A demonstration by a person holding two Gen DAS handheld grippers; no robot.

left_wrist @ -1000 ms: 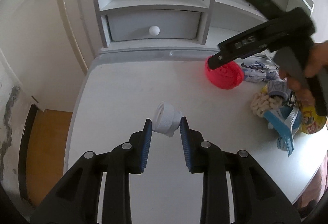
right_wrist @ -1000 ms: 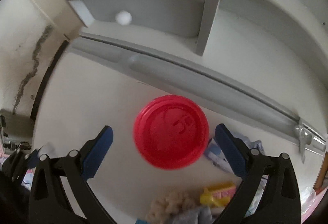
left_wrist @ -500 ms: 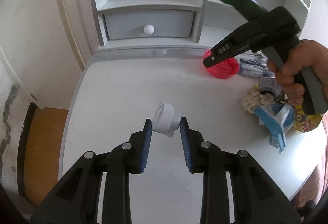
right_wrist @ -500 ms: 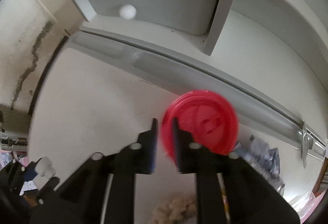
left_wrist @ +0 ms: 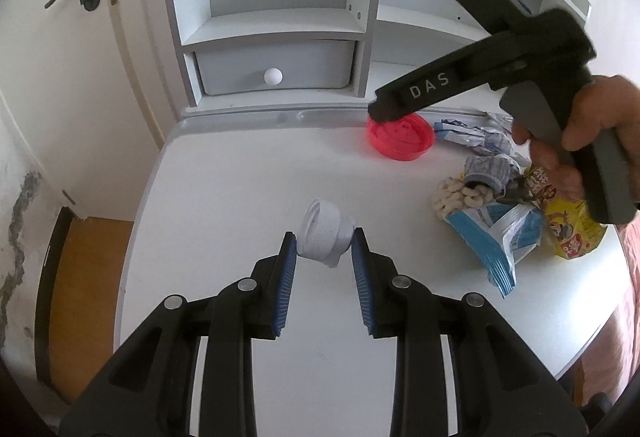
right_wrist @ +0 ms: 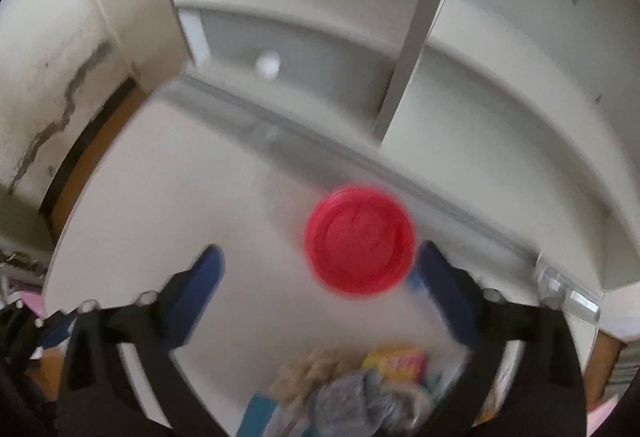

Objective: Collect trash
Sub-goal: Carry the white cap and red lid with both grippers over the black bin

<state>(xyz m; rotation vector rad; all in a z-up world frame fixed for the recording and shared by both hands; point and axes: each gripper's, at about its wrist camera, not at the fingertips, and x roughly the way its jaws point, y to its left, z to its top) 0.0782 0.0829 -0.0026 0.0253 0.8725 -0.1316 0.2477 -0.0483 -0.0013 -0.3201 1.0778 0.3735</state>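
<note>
My left gripper [left_wrist: 324,237] is shut on a white ribbed screw cap [left_wrist: 320,227] and holds it tilted above the white table [left_wrist: 240,177]. A red round lid [right_wrist: 360,239] lies flat near the table's back edge, also seen from the left wrist view as the red lid [left_wrist: 402,139]. My right gripper [right_wrist: 319,251] hovers above it, held by a person's hand [left_wrist: 592,117]. Its jaws are opening and stand wide. The lid sits below and ahead of them, closer to the right finger, and neither pad touches it. The right wrist view is blurred.
A heap of trash lies at the table's right: a crumpled blue-white wrapper [left_wrist: 472,133], a grey sock [left_wrist: 488,169], a blue pack [left_wrist: 496,233] and a yellow pack [left_wrist: 572,233]. A white shelf unit with a drawer [left_wrist: 276,73] stands behind. A door [left_wrist: 60,37] is at left.
The right gripper's jaws closed beside the red lid's edge half a second ago and now stand wide apart again, higher above the lid. The left gripper rose with the white cap.
</note>
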